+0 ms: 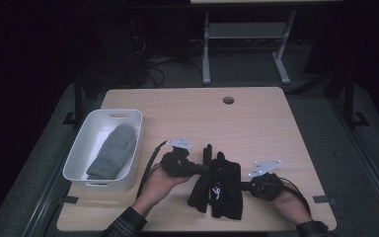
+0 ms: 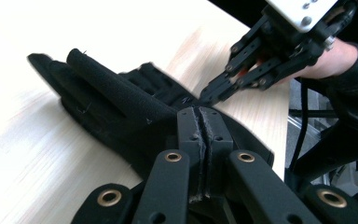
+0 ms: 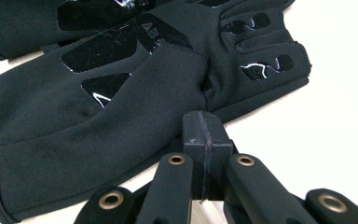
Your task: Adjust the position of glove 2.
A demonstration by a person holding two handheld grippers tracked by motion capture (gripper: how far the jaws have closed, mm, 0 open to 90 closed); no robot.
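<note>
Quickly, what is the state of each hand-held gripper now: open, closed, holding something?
Left hand-held gripper: closed, pinching the edge of the black gloves.
Right hand-held gripper: closed at the gloves' edge; whether it grips fabric cannot be told.

Black gloves (image 3: 98, 107), cuffs cut off left.

I see the gloves (image 1: 217, 190) on the counter (image 1: 256, 123), near edge, middle. My left gripper (image 1: 203, 168) sits at their left side, my right gripper (image 1: 245, 186) at their right side. Bin (image 1: 79, 148) is far left on the counter, with a mitten (image 1: 112, 150) inside it.
</note>
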